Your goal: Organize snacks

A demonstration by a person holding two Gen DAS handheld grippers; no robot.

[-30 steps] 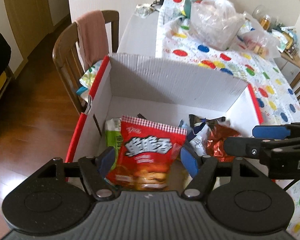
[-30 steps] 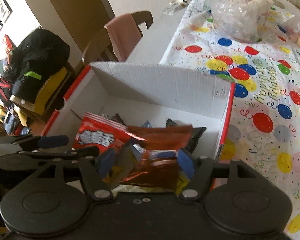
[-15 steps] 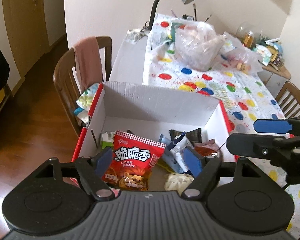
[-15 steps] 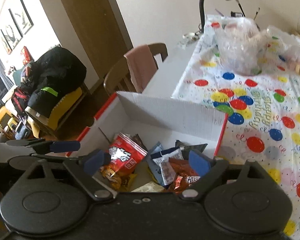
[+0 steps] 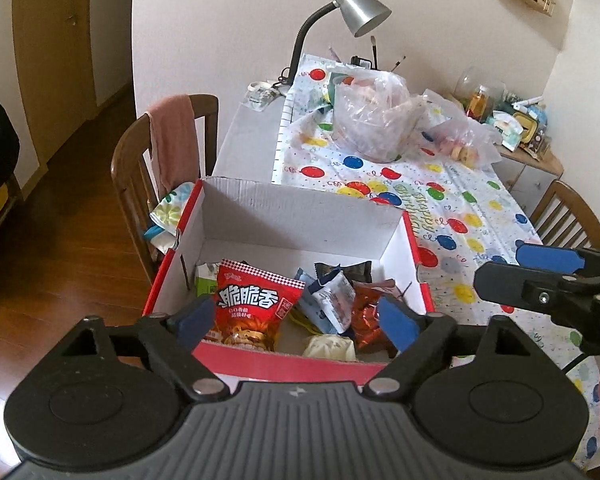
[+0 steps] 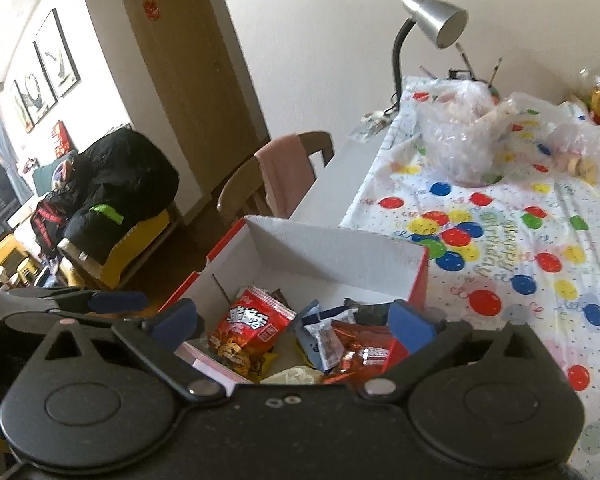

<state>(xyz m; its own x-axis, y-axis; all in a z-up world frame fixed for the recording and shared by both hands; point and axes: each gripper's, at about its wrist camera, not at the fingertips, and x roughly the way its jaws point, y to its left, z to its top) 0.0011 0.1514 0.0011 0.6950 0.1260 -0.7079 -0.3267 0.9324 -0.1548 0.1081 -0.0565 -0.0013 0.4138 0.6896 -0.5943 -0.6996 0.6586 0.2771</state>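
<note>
Red box (image 5: 292, 364) low centre, snacks (image 5: 256, 308) inside, beyond both tongs: left (image 5: 296, 318), right (image 6: 296, 322). Both spreading, nothing pinched. Equally near.

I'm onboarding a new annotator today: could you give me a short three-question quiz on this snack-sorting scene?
1. True or false: the big red crisp packet lies inside the red-and-white cardboard box.
2. What hangs over the back of the brown wooden chair? A) pink cloth B) black jacket C) plastic bag
3. Is anything held by the left gripper or the right gripper?

Key: 1 true; 2 A, the pink cloth; 3 no, both are empty, jaws opening.
</note>
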